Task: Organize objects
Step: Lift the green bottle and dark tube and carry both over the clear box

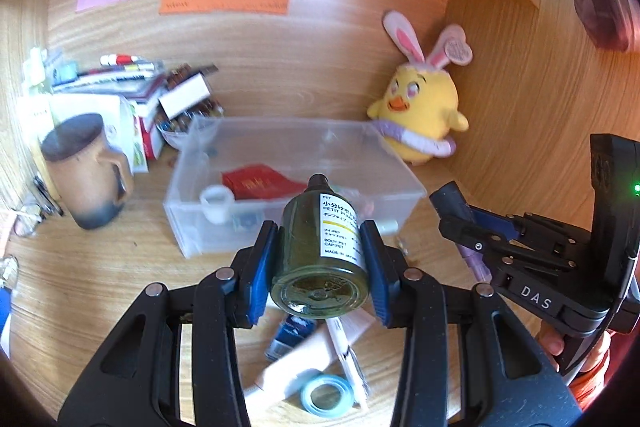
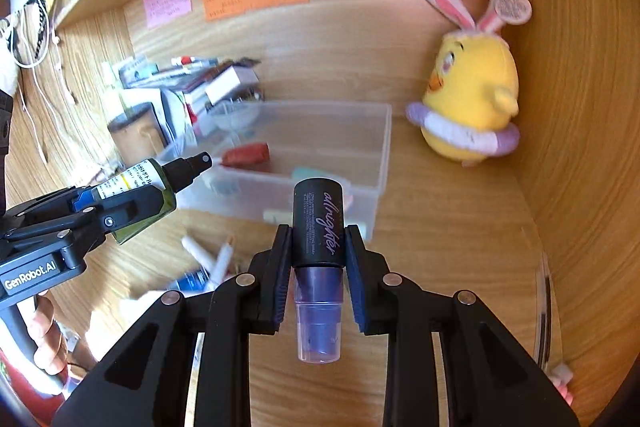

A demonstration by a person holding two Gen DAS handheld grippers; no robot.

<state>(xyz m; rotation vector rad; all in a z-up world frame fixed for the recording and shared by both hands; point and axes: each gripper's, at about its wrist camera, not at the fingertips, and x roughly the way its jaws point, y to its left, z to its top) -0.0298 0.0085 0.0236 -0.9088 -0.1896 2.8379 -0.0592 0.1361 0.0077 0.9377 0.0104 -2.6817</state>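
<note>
My left hand-held gripper point(image 1: 320, 255) clamps the green spray bottle point(image 1: 320, 247); my right hand-held gripper point(image 2: 318, 255) grips the purple spray bottle point(image 2: 318, 227), clear bin point(image 2: 380, 155) at twelve o'clock.

the clear bin point(image 1: 384, 163) stood open on top, its right half mostly bare. a mug point(image 1: 86, 171) and stacked books point(image 1: 132, 83) crowded its left, a plush chick point(image 1: 420, 103) its right, and tubes and tape point(image 1: 326, 393) littered the tabletop point(image 1: 100, 267) in front.
</note>
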